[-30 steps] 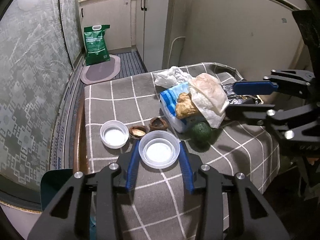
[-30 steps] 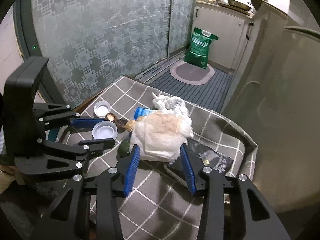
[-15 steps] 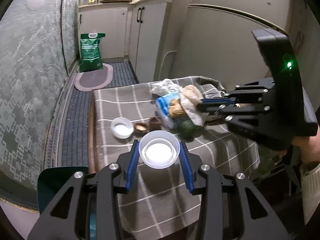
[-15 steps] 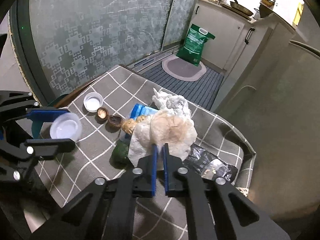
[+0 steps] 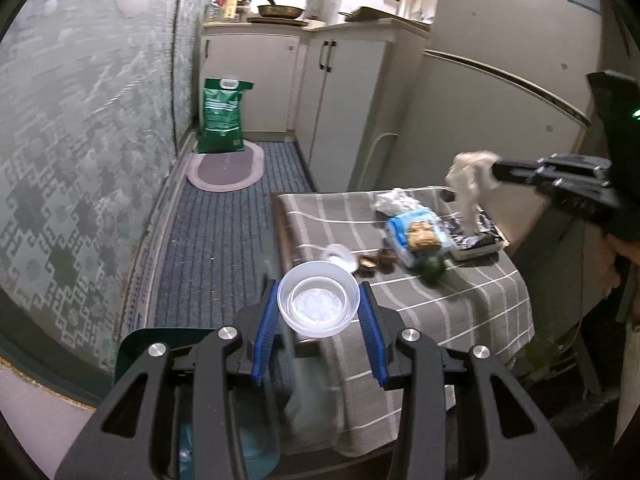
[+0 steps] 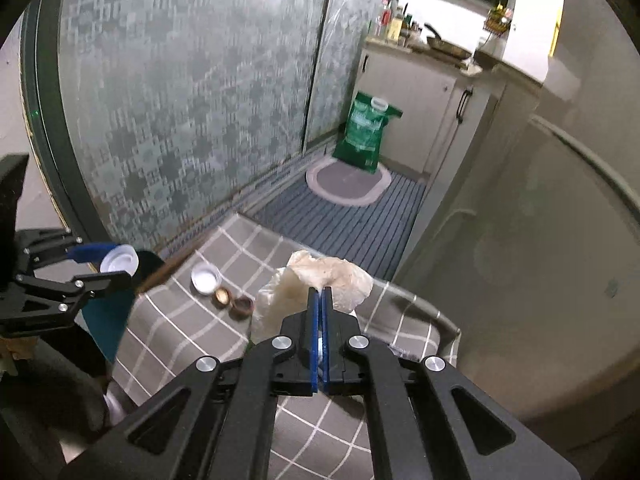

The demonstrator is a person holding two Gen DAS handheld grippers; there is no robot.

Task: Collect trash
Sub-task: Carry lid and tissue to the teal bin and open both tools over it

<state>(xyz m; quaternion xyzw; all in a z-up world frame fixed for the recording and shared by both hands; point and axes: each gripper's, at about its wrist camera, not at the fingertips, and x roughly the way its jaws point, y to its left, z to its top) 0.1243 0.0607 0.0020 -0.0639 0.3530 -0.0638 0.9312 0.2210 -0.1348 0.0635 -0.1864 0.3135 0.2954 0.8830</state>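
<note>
My left gripper (image 5: 319, 310) is shut on a clear plastic cup (image 5: 319, 305) and holds it lifted past the table's left edge, above a teal bin (image 5: 160, 346). My right gripper (image 6: 320, 298) is shut on a crumpled white tissue wrapper (image 6: 316, 284), lifted above the checked tablecloth (image 6: 224, 320); the wrapper also shows hanging in the left wrist view (image 5: 470, 184). On the table remain a second white cup (image 5: 339, 256), two brown shells (image 5: 378, 260), a blue packet with a brown lump (image 5: 418, 234), a green avocado (image 5: 432, 270), white crumpled paper (image 5: 394, 202) and a black foil tray (image 5: 474, 236).
A patterned glass door (image 5: 80, 140) runs along the left. A green bag (image 5: 222, 116) and an oval mat (image 5: 226, 166) lie on the striped floor. White cabinets (image 5: 340, 92) and a curved appliance (image 6: 540, 220) stand behind the table.
My left gripper has lifted the cup and drawn back left off the table over the bin. My right gripper closed on the wrapper and raised it off the pile.
</note>
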